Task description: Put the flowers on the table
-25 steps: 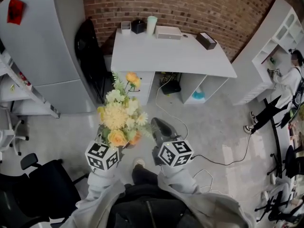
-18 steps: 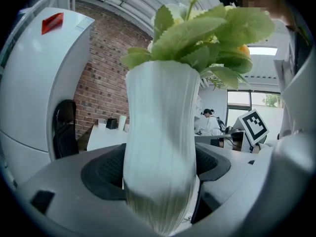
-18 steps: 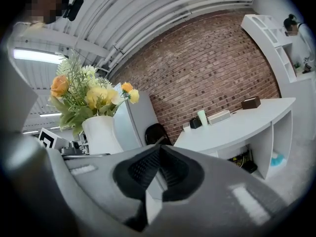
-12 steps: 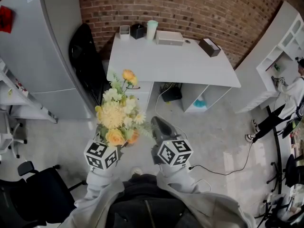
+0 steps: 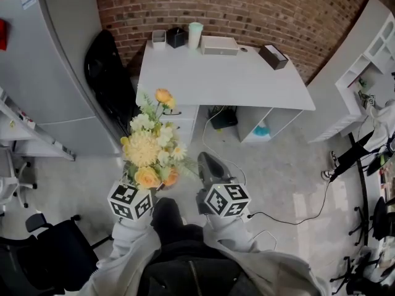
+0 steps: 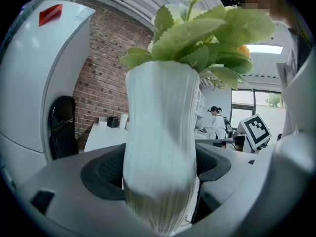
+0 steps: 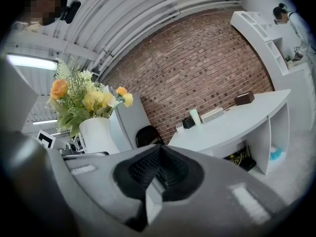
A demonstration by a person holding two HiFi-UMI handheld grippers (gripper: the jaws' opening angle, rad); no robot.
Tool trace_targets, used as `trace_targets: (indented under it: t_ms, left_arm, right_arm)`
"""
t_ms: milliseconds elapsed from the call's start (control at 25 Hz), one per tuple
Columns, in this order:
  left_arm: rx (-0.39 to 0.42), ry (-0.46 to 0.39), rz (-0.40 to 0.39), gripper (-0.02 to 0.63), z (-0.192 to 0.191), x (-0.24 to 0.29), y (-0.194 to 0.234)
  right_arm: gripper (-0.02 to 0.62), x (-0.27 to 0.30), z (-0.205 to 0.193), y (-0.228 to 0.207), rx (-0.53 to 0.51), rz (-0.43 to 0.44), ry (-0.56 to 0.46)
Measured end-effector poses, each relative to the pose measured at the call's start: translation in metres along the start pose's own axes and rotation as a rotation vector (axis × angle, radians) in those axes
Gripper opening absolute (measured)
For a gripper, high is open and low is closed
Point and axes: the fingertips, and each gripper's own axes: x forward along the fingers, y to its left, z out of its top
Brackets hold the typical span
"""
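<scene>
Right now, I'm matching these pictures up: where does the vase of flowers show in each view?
Head view: vase of flowers, left of centre, low.
Left gripper view: vase of flowers, centre, close up.
Right gripper view: vase of flowers, left side, mid-height.
Shared landmark: the white table, seen in all three.

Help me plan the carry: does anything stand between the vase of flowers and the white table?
Nothing visible blocks it. The vase, clamped in the left gripper, faces open floor up to the table, whose front and middle are bare. Only a cable trails on the floor, right of the straight line.
</scene>
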Motion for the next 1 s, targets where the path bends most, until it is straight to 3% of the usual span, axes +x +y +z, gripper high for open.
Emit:
trace_targets:
  t_ms: [360, 1000]
  left_arm:
    - [-0.001, 0.007, -0.006, 0.405, 0.001, 0.023, 0.02]
    - [-0.014, 0.007, -0.104, 0.405, 0.061, 0.149, 0.097]
  right_arm:
    - [-0.002, 0.02, 0.001, -0.013, 0.018, -0.006, 0.002]
    - [-0.002, 0.142, 0.044, -0.07, 0.022, -0.062, -0.018]
